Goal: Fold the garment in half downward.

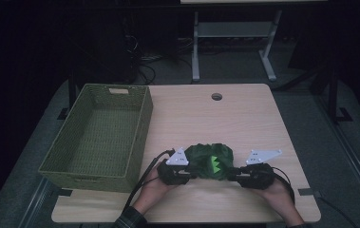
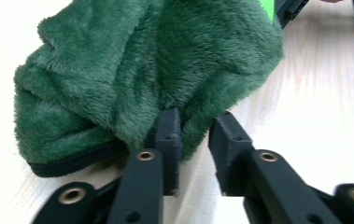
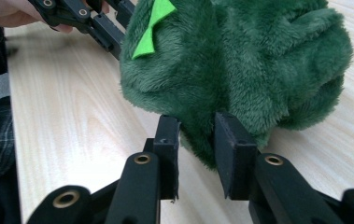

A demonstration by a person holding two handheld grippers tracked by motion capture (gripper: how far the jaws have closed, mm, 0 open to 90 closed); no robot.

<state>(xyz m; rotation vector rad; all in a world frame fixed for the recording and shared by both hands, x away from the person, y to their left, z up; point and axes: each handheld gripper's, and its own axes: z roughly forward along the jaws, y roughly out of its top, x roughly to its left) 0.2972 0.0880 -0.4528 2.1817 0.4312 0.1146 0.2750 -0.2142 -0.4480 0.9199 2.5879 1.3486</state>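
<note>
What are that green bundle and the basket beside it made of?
The green bundle looks like plush fleece: dense, matte fuzzy pile, with a flat bright-green felt-like patch. The basket looks woven, perhaps paper cord or wicker, dyed olive: an even braided texture.

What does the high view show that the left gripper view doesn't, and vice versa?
High view: an olive woven basket and the round hole in the tabletop. Left gripper view: the left tool up close, a fold of fur between its black jaws. Both: the fuzzy dark green plush cloth on the light wooden table.
</note>
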